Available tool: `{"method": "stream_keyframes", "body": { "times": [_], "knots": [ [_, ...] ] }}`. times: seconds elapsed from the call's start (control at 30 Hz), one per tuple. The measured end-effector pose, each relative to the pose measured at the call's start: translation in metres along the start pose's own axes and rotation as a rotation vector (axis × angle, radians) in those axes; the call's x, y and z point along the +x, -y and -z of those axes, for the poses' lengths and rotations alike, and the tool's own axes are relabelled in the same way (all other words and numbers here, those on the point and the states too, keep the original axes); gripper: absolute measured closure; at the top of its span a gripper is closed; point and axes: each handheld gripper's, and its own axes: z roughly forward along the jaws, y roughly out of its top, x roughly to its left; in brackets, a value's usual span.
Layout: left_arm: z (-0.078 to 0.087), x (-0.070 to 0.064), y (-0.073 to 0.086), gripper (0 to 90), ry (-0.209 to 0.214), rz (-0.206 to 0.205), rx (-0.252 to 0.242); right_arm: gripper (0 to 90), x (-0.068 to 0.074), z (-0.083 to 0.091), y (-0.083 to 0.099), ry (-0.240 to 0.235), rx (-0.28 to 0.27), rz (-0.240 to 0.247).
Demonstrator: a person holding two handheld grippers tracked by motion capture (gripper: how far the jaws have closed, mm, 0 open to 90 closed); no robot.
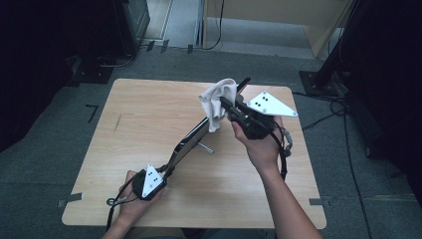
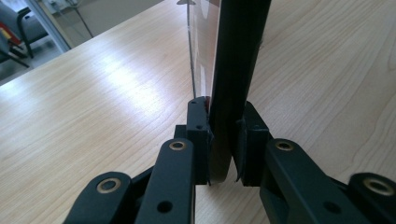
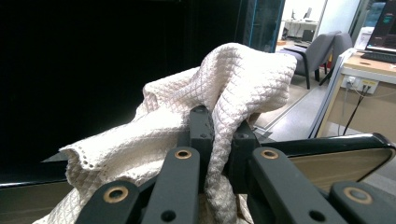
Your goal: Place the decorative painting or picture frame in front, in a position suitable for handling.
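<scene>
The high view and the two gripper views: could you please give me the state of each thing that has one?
Long flat black-edged panel with a glossy face: lifted off the table, slanting, gripped at its near end.
White waffle-weave cloth: bunched, draped over the panel's far end.
Left gripper: shut on the panel's edge.
Right gripper: shut on the cloth.
Small metal pin: lying loose on the light wooden table.

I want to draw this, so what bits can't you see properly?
- High view: the top part of the flat black panel is hidden by the cloth.
- Left gripper view: the panel is cut off by the top edge.
- Right gripper view: the background at left is too dark; the cloth hides the jaw tips.
</scene>
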Motion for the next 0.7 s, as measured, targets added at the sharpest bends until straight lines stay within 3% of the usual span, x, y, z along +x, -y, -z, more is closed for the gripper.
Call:
{"method": "stream_keyframes", "body": {
  "times": [0.7],
  "knots": [
    [0.014,0.034,0.016,79.5,0.111,-0.038,-0.026,84.6,-0.023,0.006,0.004,0.088,0.036,-0.007]
  ]
}}
